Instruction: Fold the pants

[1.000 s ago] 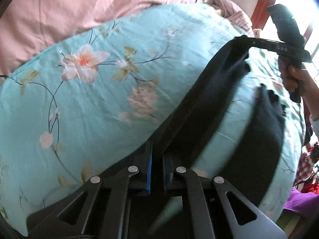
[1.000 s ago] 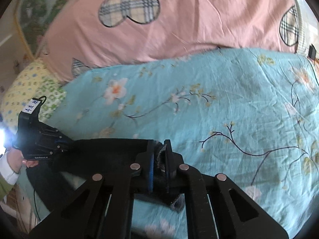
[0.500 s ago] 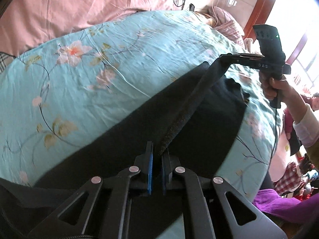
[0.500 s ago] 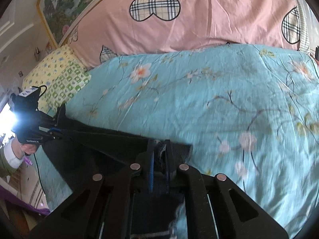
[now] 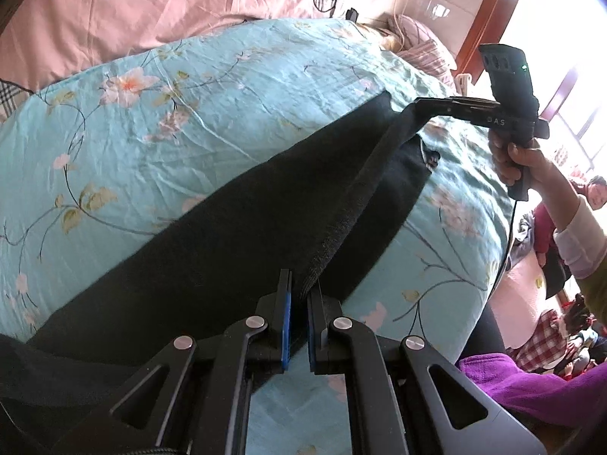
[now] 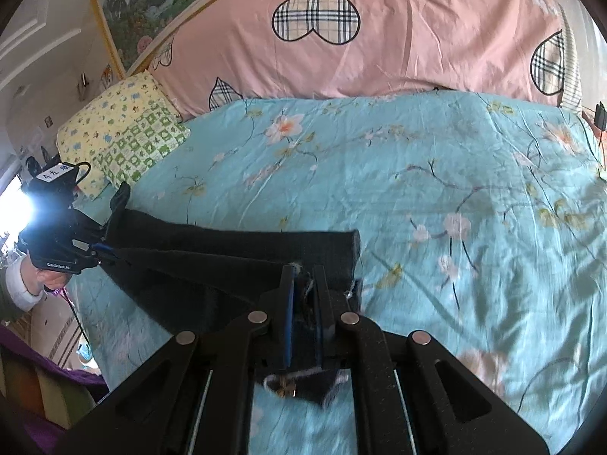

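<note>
Black pants (image 5: 227, 242) lie stretched across the turquoise floral bedspread (image 5: 159, 121). My left gripper (image 5: 299, 295) is shut on one end of the pants' upper edge, which runs taut as a raised band to my right gripper (image 5: 413, 113), shut on the other end. In the right wrist view the right gripper (image 6: 303, 284) pinches the waist end, with a button and pale lining hanging below the jaws. The pants (image 6: 227, 258) reach left to the left gripper (image 6: 98, 250).
A pink quilt with plaid hearts (image 6: 379, 45) lies along the back of the bed. A yellow and green pillow (image 6: 125, 132) sits at the left. A purple cloth (image 5: 546, 390) and people (image 5: 595, 197) are beside the bed's right edge.
Both grippers have drawn back and up with the pants' edge held taut. More of the pants now lies spread on the bedspread, and more of the bed shows in both views.
</note>
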`<state>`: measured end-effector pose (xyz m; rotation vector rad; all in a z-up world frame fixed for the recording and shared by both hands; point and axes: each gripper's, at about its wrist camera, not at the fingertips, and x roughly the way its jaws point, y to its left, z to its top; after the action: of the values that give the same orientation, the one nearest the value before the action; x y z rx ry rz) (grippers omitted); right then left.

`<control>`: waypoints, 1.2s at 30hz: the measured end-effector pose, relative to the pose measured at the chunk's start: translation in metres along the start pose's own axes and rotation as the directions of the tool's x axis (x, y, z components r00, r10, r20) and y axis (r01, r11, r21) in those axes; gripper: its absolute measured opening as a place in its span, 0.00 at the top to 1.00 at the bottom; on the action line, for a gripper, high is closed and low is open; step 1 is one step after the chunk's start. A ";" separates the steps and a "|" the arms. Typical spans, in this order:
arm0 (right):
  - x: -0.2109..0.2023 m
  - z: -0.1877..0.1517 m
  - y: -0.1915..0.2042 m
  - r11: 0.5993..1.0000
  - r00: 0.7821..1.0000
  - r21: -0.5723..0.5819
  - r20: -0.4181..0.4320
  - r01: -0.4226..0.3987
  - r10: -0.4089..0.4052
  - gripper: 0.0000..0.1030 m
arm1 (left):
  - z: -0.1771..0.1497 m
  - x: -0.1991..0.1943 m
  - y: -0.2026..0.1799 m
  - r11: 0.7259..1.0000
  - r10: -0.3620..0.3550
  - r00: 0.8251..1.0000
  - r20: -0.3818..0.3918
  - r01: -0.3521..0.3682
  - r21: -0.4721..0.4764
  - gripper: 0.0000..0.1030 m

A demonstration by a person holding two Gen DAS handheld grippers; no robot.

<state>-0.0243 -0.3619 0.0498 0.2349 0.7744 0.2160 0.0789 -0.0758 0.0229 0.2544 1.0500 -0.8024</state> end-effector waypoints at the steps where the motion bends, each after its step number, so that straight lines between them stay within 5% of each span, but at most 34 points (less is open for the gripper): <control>1: -0.001 -0.004 0.001 1.000 1.000 0.001 -0.003 0.004 -0.004 0.91 | -0.002 0.001 -0.001 1.000 0.001 1.000 -0.003 -0.001 -0.002 0.95; 20: 0.013 -0.043 0.002 0.991 0.985 -0.015 -0.108 0.135 -0.136 0.92 | -0.028 0.042 0.001 0.994 -0.016 0.999 -0.037 0.012 -0.106 0.88; 22: 0.010 -0.045 0.005 0.989 0.984 0.004 -0.096 0.150 -0.149 0.86 | -0.031 0.040 0.000 0.993 -0.021 0.999 -0.029 0.017 -0.114 0.80; 25: 0.003 -0.048 0.010 0.979 0.975 0.023 -0.096 0.203 -0.200 0.62 | -0.037 0.032 0.001 0.990 -0.039 0.999 -0.013 0.037 -0.136 0.70; 36: -0.023 -0.040 0.074 0.981 0.980 0.017 0.054 0.191 -0.192 0.56 | -0.071 -0.022 0.032 0.961 0.042 0.994 0.100 -0.013 -0.277 0.59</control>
<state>-0.0761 -0.2926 0.0586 0.1754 0.7383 0.0229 0.0480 -0.0049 0.0004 -0.0109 1.0426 -0.6284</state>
